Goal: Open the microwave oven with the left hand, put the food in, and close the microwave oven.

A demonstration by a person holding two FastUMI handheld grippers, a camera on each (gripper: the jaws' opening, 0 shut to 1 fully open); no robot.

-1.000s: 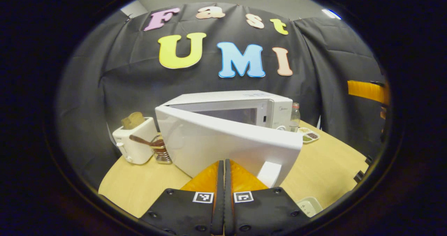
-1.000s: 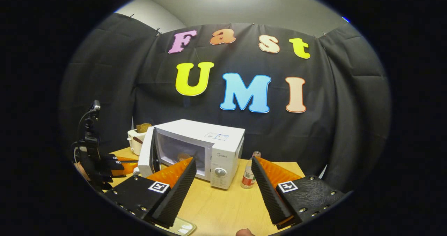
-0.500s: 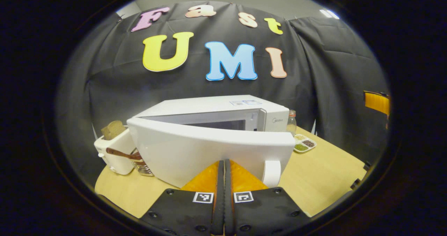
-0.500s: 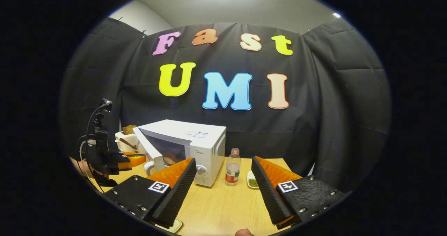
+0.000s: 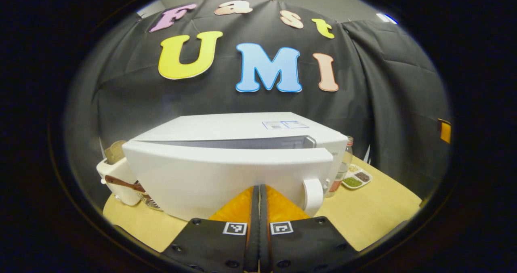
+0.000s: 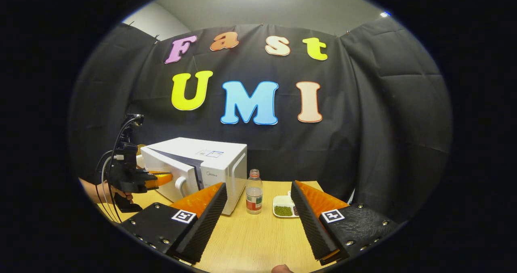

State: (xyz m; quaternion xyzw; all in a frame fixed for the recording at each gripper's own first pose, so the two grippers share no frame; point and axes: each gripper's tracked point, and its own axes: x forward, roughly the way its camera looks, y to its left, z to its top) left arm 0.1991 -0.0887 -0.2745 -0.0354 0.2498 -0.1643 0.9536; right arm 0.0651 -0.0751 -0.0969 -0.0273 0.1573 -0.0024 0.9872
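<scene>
Door of the microwave oven looked rigid, hinge-guided; I nudged its face with my left gripper pressed together, right gripper spread.

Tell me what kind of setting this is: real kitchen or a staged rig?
Most likely a staged recording booth dressed as a kitchen corner. Black cloth hangs as the back wall, and a wooden table carries a white microwave, a toaster, a bottle and a small dish of beans.
</scene>
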